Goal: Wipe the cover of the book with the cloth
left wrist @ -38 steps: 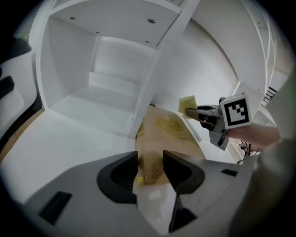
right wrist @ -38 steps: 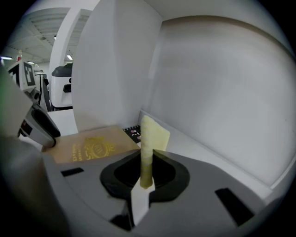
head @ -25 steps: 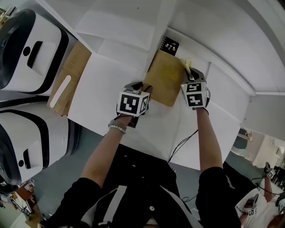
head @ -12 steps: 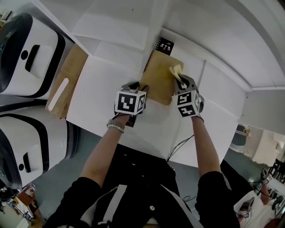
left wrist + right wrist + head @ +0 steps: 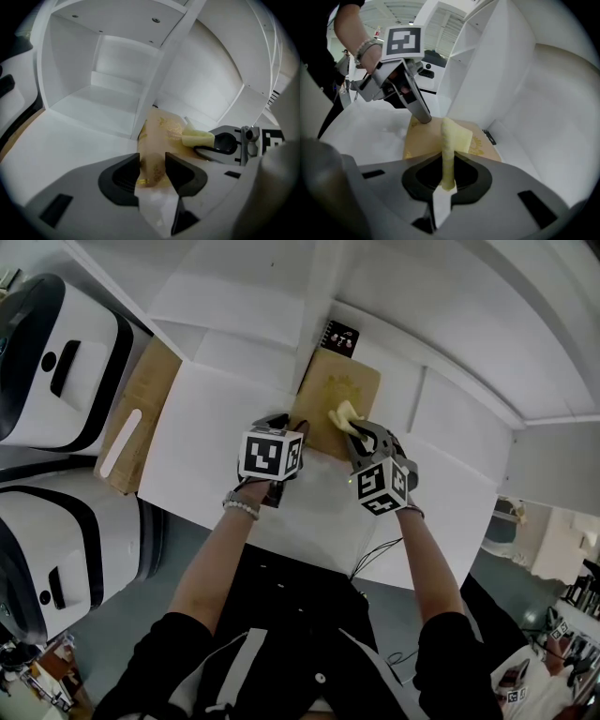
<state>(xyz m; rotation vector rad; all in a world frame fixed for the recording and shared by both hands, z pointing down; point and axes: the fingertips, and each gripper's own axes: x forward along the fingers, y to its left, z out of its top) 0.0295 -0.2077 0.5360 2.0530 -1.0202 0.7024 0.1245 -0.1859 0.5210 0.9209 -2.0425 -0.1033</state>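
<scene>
Tan book (image 5: 345,390) with gold print, flat on the white table (image 5: 211,432), just above the centre of the head view, its far edge close to the upright of a white shelf unit (image 5: 314,296). Small black card (image 5: 339,335) just beyond that far edge.

Left tool (image 5: 296,426) at the near left corner of the book, at frame centre. In the left gripper view (image 5: 152,166), jaws a little apart, tips down on that corner, tan cover (image 5: 161,133) showing in the gap between them.

Right tool (image 5: 360,435) just right of centre, clenched on a folded yellow cloth (image 5: 341,415). In the right gripper view (image 5: 447,180), cloth (image 5: 452,136) pinched upright between the closed jaws, free end spread on the cover near the book's (image 5: 478,147) near edge. Left tool's fingers (image 5: 419,108) touching the book just to the left of the cloth there.

Wooden board (image 5: 141,413) with a white strip on it, at the left of the head view, well apart from the book. Two white-and-black machines (image 5: 56,343) along the left edge of the frame. Beaded bracelet (image 5: 242,509) on the left wrist.
</scene>
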